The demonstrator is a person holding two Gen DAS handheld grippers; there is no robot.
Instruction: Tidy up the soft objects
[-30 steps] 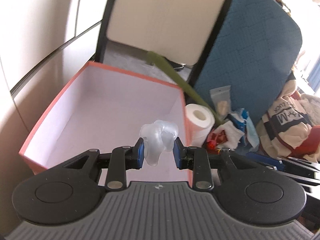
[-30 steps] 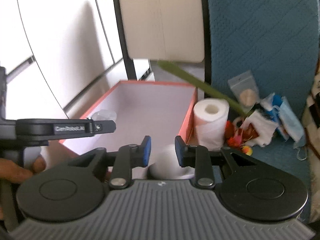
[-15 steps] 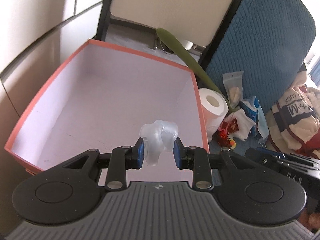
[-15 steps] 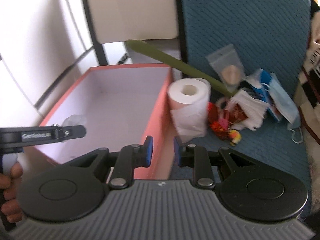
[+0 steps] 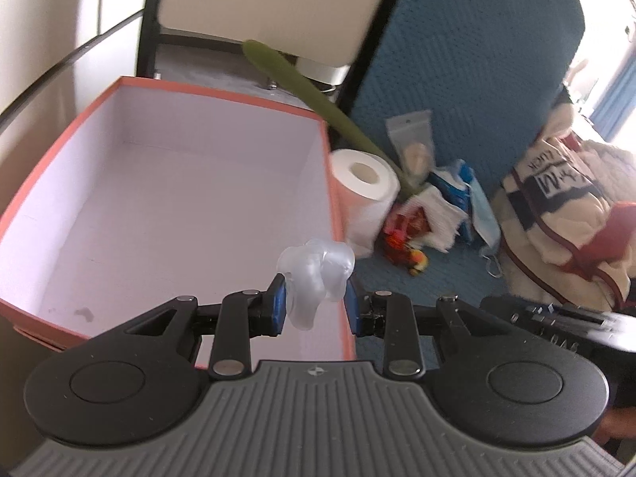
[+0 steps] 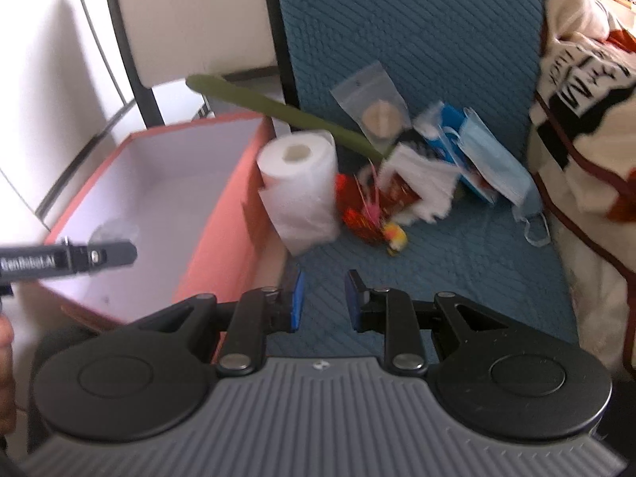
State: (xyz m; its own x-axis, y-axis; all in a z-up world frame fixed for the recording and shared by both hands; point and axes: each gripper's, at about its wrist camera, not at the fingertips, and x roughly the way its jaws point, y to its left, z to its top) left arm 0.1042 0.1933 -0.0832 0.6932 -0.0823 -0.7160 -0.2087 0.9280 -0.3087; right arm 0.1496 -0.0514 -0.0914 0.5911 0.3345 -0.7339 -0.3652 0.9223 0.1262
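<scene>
My left gripper (image 5: 314, 303) is shut on a translucent soft blob (image 5: 316, 274) and holds it above the right front part of an open pink box (image 5: 222, 97) with a white inside. My right gripper (image 6: 321, 298) is open and empty above the blue cushion (image 6: 457, 262), just right of the box (image 6: 234, 206). A toilet paper roll (image 6: 302, 190) stands beside the box. A red and yellow soft toy (image 6: 373, 222), white cloth (image 6: 421, 179), a face mask (image 6: 493, 159) and a bagged item (image 6: 377, 107) lie on the cushion. The left gripper also shows in the right wrist view (image 6: 95, 256).
A long green strip (image 5: 314, 95) leans over the box's far corner. A cream, navy and red garment (image 5: 564, 214) is piled at the right. A chair back (image 5: 270, 4) and white wall stand behind the box.
My right gripper has swung right, from over the box to over the blue cushion. My left gripper has shifted a little right with the blob held over the box.
</scene>
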